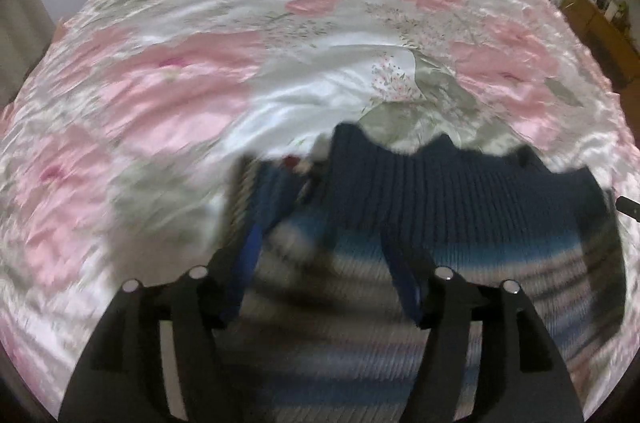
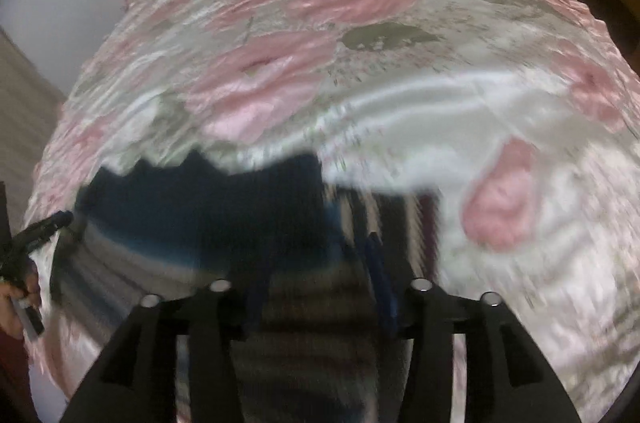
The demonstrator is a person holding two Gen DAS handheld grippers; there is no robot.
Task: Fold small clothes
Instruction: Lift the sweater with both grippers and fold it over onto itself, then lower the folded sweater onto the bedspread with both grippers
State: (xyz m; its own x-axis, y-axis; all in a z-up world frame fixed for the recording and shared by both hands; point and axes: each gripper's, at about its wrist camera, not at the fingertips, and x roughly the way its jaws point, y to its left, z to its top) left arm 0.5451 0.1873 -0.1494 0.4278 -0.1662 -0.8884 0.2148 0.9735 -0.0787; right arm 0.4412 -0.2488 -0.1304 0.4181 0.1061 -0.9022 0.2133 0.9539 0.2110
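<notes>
garment: a small ribbed knit sweater, navy at the far end, running through a teal-blue band into grey and white stripes nearer the cameras
far edge: wavy and uneven, dark navy, standing in small peaks against the satin bedspread beyond it
pose: spread wide across both views, blurred by motion; whether it lies flat or is raised off the cover cannot be told
side part: a narrower striped piece, perhaps a sleeve, hangs beside the navy body
right wrist view: the same sweater, navy band across the middle, stripes below
</notes>
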